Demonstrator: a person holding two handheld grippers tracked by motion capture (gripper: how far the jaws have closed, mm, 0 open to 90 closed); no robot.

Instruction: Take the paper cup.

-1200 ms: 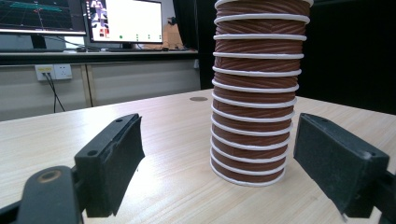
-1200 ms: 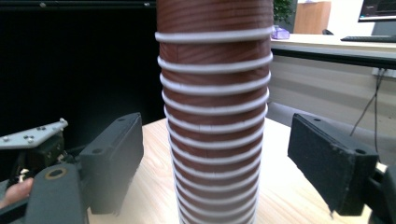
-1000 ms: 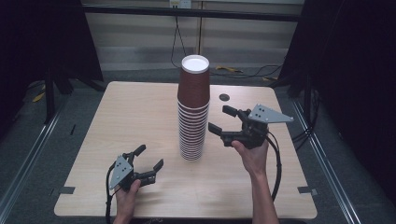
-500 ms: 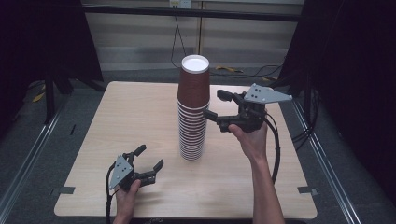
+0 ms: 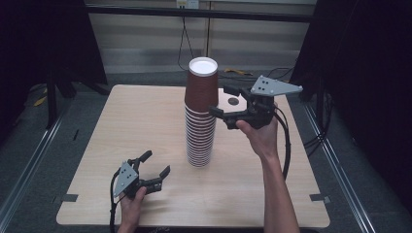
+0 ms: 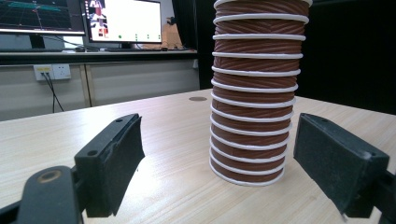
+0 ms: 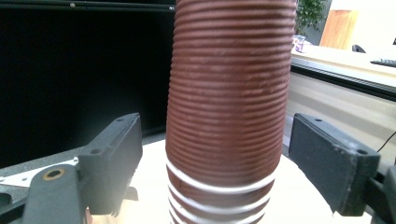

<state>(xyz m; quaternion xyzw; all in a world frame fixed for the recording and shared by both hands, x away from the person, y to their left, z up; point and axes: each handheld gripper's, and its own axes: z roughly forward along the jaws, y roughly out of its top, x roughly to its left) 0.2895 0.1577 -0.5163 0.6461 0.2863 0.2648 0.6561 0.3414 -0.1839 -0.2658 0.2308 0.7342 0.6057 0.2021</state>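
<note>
I am holding my right claw (image 5: 221,101) wide open around the top brown paper cup (image 5: 201,87) of the stack (image 5: 200,136) at frame centre, pads not touching; my left claw (image 5: 156,162) is resting open on the worktop (image 5: 145,121), lower left.

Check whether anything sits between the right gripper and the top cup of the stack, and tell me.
Nothing visible does. The right gripper is level with the top cup of the stack, jaws open on either side of it in the right gripper view, with clear gaps and no pad touching. The left gripper rests low on the table, apart.
</note>
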